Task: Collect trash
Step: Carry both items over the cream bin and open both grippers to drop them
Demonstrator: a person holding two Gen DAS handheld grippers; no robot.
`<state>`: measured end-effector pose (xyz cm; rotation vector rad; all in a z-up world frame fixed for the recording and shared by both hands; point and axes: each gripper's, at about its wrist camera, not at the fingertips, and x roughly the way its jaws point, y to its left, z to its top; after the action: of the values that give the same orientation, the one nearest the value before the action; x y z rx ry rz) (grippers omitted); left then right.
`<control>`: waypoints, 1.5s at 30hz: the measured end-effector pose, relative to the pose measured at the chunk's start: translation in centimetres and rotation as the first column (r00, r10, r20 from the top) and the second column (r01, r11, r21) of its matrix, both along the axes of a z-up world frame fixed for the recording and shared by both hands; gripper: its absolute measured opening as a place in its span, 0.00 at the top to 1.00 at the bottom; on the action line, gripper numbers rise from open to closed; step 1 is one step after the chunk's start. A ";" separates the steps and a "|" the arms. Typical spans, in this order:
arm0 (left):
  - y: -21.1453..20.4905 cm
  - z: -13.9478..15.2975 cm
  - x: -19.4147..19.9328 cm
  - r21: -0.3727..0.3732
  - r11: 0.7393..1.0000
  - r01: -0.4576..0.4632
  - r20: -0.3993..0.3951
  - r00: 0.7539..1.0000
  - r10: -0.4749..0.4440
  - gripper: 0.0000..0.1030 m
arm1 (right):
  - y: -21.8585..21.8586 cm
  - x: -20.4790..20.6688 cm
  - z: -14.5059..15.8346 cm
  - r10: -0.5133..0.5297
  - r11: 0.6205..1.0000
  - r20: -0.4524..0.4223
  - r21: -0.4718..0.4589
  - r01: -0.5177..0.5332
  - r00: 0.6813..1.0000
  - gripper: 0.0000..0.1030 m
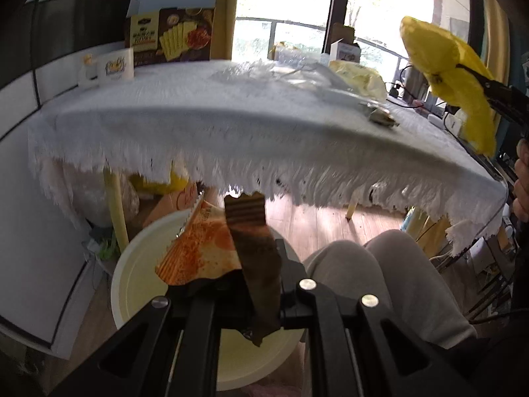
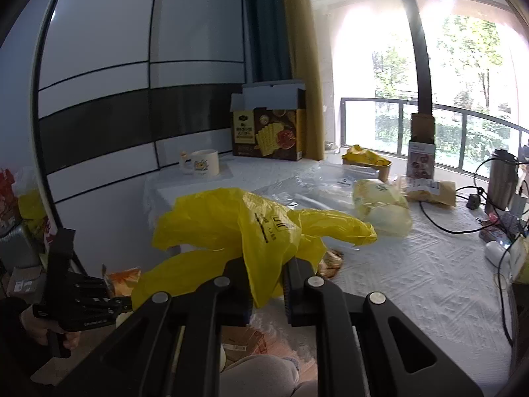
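Keep the left gripper (image 1: 251,284) clenched on the crinkled orange-and-brown snack wrappers (image 1: 228,248) until squarely above the round cream plastic bin (image 1: 139,284), releasing there, right gripper (image 2: 267,284) pinching the crumpled yellow plastic bag (image 2: 251,228) well above that bin.

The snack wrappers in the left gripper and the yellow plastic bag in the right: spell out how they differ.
The snack wrappers are stiff, flat foil, orange and brown; the yellow plastic bag is soft, crumpled film in one colour. The wrappers are small; the bag billows well past its gripper. The left gripper holds the wrappers below table level, over a pale bin; the right gripper holds the bag above the tabletop. Both are pinched in shut jaws.
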<state>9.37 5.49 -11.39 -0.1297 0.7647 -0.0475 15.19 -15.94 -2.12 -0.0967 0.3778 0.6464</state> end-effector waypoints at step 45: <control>12.9 1.4 -9.4 -0.038 0.909 -0.415 0.104 0.903 0.417 0.39 | 18.4 0.6 -9.4 0.317 0.921 -0.196 -0.169 -0.350 0.928 0.86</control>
<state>0.01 18.44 -10.02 -0.3012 0.6133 0.3453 15.76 2.45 -11.51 -0.3078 0.5944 0.9580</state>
